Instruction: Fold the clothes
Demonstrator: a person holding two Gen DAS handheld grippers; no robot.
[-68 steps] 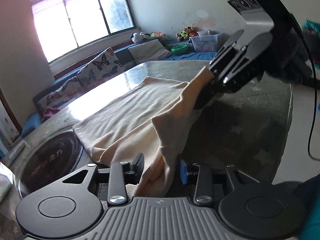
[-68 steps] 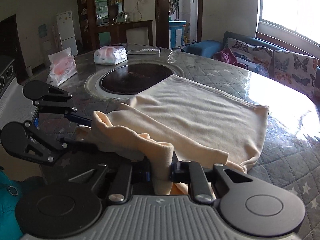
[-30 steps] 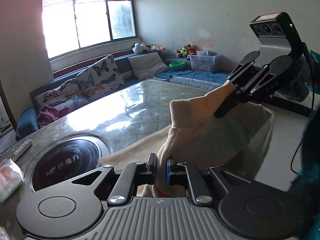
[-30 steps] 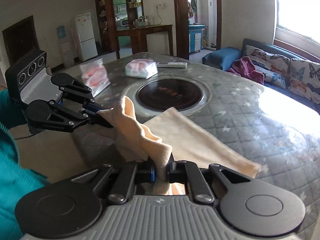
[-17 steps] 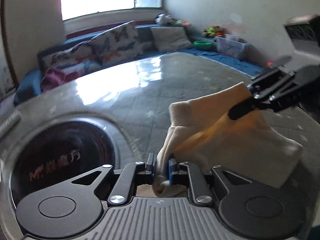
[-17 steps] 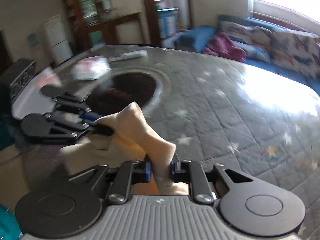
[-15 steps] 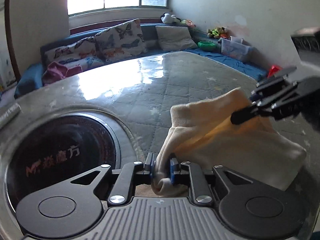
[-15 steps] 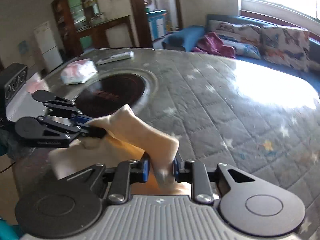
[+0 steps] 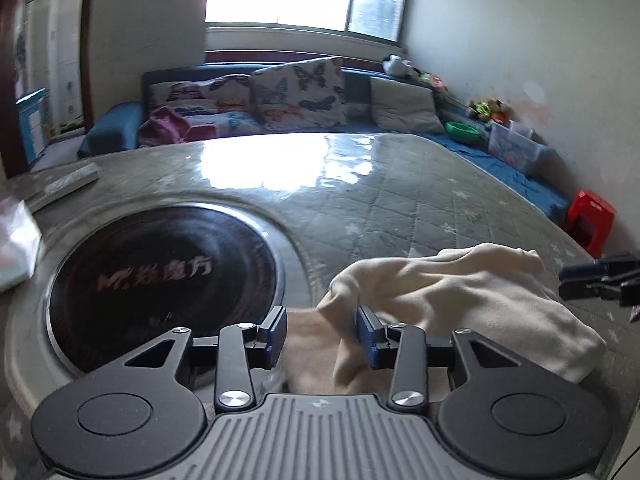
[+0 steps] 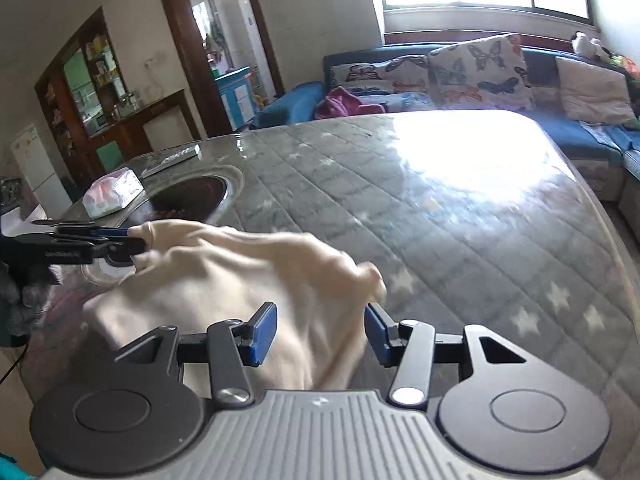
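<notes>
I am opening both tongs over the near edge of the bench (image 10: 460,208), where the cream garment (image 10: 240,276) is lying bunched. The left tongs (image 9: 322,330) and right tongs (image 10: 320,330) are each straddling a fold without pinching it. The garment's long axis is running from one pair to the other, so neither hand looks nearer.

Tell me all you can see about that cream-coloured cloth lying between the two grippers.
The cream cloth is soft, fleecy-looking fabric, bunched into a thick, rumpled bundle of several layers on the near part of the quilted, star-patterned table cover, beside the round black hob. Both corners sit between jaws that are opening: the left gripper and the right gripper no longer pinch it, though folds brush a pad on each.
</notes>
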